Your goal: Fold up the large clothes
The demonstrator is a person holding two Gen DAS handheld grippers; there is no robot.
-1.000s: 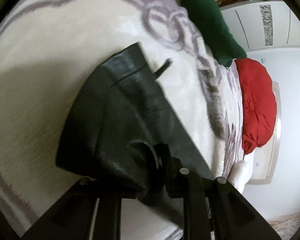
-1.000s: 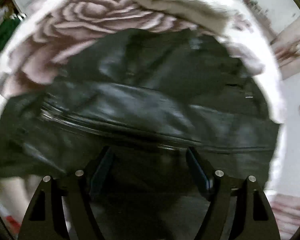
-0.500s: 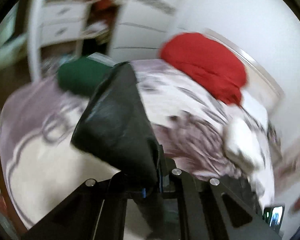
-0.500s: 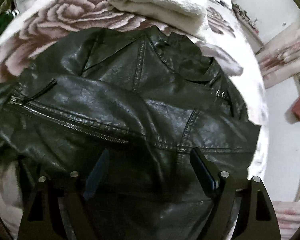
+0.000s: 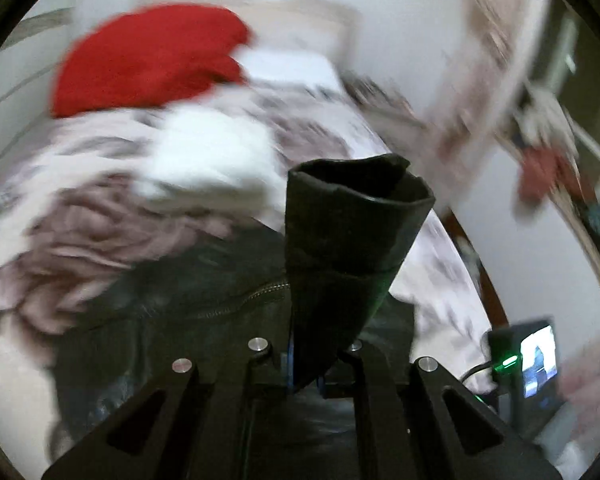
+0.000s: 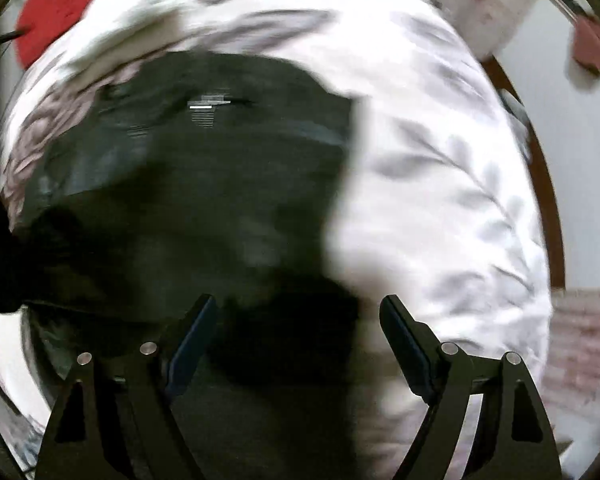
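Observation:
A black leather jacket (image 6: 204, 184) lies on the bed's floral blanket (image 6: 440, 152); its body with a zip also shows in the left wrist view (image 5: 204, 300). My left gripper (image 5: 306, 368) is shut on the jacket's sleeve (image 5: 348, 232), which stands up with its open cuff at the top, above the jacket body. My right gripper (image 6: 296, 344) is open and empty, just above the jacket's near right edge. Both views are blurred by motion.
A red garment (image 5: 148, 56) lies at the head of the bed, also in the right wrist view (image 6: 56, 12). A folded white towel (image 5: 212, 156) lies beyond the jacket. A small lit screen (image 5: 536, 360) stands at the bed's right side. The wall is behind.
My left gripper has swung the sleeve up and over from the blanket toward the jacket body. My right gripper has shifted right along the jacket and stays open.

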